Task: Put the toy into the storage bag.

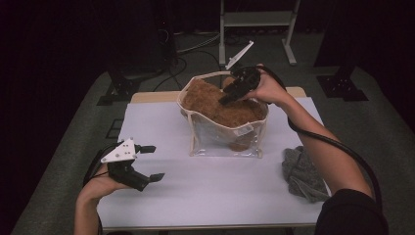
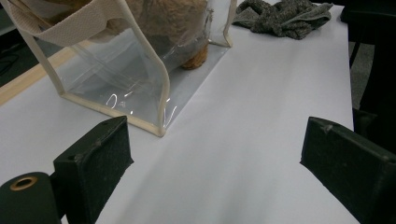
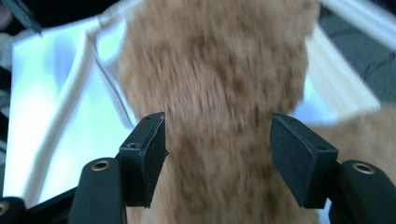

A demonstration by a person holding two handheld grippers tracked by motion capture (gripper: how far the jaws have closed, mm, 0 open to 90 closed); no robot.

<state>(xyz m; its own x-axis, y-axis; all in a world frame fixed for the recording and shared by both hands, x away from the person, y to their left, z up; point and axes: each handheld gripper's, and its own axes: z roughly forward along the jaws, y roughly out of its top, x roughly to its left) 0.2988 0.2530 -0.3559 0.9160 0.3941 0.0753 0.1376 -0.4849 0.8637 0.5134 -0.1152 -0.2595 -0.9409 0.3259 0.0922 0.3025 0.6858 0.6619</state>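
Nearest the high camera, at about 8 o'clock on the table [image 1: 205, 196], the left gripper [image 1: 152, 163] sits in the person's left hand [image 1: 100, 186], low over the white surface. Its two black jaws stand wide apart with nothing between them, aimed toward 3 o'clock; in the left gripper view only bare white table lies between the pads [image 2: 100, 154], and the clear bag stands beyond them at 11 o'clock.

At the middle of the table, toward 12 o'clock, stands the clear bag [image 1: 222, 139] with cream edging, upright and open at the top. A brown furry toy [image 1: 215, 105] fills it and bulges out over the rim, one part of it reaching down to the bag's floor.

Over the bag's mouth, at about 1 o'clock, the right gripper [image 1: 226, 99] points down and leftward into the fur, carried by the right hand [image 1: 269, 90]. In the right gripper view its jaws are partly open, one on either side of a band of the fur; the picture is blurred, and the pads [image 3: 147, 149] look just clear of the fur rather than pressing on it.

At 4 o'clock, near the table's right edge, lies a crumpled grey cloth [image 1: 303, 174], well apart from the bag
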